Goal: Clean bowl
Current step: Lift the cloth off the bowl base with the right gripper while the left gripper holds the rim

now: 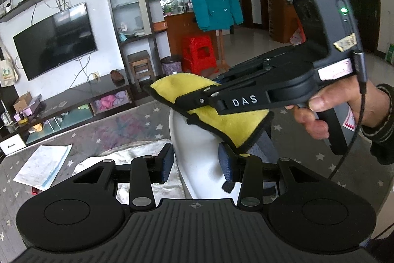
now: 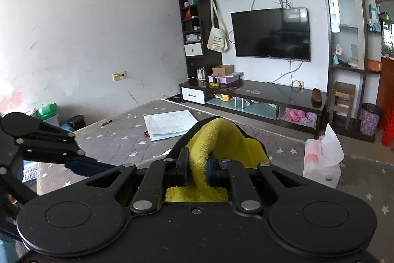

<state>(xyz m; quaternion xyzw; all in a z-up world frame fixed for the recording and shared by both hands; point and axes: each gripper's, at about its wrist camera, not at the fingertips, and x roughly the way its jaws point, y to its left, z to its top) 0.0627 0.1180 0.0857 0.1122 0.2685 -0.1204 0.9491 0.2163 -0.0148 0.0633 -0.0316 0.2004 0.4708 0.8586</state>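
- While the white bowl [image 1: 197, 152] stands on edge between the pads of the left tongs [image 1: 195, 164], which clamp its wall, its rim is offered to the cloth.
- The right tongs [image 2: 197, 170], pressed together on a yellow microfibre cloth [image 2: 216, 139], lay it over the bowl's upper rim, apparently to wipe it.
- Below lies a grey star-patterned mattress [image 1: 118, 125] with papers [image 1: 41, 165]; a television [image 2: 272, 32] hangs on the far wall.
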